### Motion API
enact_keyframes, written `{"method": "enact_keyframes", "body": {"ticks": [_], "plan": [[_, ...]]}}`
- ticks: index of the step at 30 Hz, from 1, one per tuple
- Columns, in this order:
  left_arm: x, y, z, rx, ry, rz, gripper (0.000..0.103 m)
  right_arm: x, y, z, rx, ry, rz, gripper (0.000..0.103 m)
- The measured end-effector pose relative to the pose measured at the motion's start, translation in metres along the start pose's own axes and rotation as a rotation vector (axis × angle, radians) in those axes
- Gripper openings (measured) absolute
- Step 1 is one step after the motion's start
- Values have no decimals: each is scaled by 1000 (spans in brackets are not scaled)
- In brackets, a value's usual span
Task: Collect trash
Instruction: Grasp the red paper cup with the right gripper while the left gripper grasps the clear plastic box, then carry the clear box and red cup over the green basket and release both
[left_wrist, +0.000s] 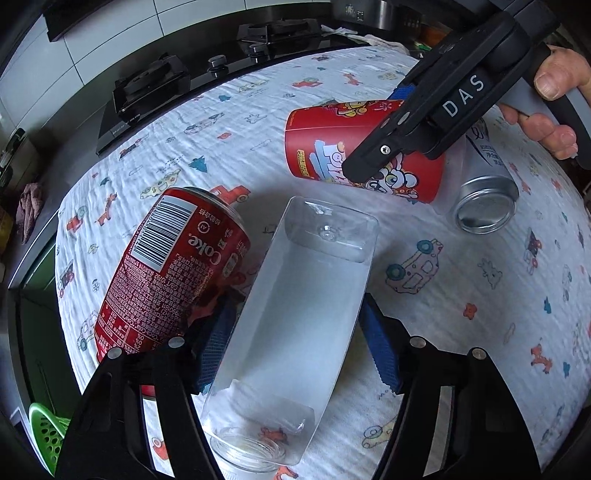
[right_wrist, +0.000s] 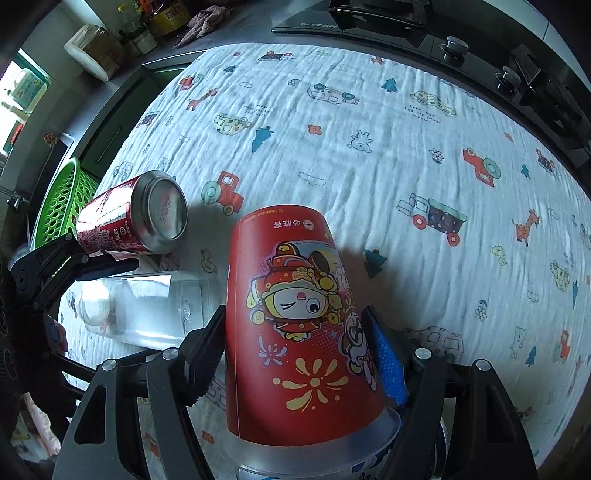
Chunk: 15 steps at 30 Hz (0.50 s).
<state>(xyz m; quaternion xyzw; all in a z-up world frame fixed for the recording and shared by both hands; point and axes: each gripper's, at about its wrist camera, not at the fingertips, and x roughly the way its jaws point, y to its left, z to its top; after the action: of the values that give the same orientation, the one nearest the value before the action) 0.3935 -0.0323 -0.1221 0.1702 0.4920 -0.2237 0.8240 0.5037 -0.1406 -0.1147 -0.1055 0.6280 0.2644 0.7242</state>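
A clear plastic bottle (left_wrist: 295, 295) lies on the patterned cloth between the fingers of my left gripper (left_wrist: 295, 332). The left blue pad (left_wrist: 216, 339) sits at its side, while a thin gap shows beside the right pad (left_wrist: 380, 347). A red Coke can (left_wrist: 166, 266) lies just left of the bottle. My right gripper (right_wrist: 299, 332) is shut on a red cartoon-printed cup (right_wrist: 295, 314) with a clear rim. In the left wrist view that cup (left_wrist: 332, 147) sits under the right gripper (left_wrist: 376, 129). A silver can (left_wrist: 484, 206) lies right of it.
A green perforated basket (right_wrist: 62, 206) stands off the counter's left edge. A black gas hob (left_wrist: 166, 81) borders the cloth at the back. A rag, jars and bottles (right_wrist: 147, 29) crowd the far corner. A person's hand (left_wrist: 554, 103) holds the right gripper's handle.
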Motion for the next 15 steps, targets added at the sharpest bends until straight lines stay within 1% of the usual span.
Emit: {"method": "enact_keyframes", "body": {"ticks": [4, 8, 12, 15], "plan": [[4, -2, -1, -5, 19, 12, 66, 1, 4, 1, -6, -3, -18, 69], [-2, -4, -5, -46, 0, 27, 58, 0, 6, -2, 5, -8, -13, 69], [-14, -4, -13, -86, -26, 39, 55, -7, 9, -4, 11, -27, -9, 69], [-26, 0, -20, -135, -47, 29, 54, -15, 14, -4, 13, -47, -2, 69]]}}
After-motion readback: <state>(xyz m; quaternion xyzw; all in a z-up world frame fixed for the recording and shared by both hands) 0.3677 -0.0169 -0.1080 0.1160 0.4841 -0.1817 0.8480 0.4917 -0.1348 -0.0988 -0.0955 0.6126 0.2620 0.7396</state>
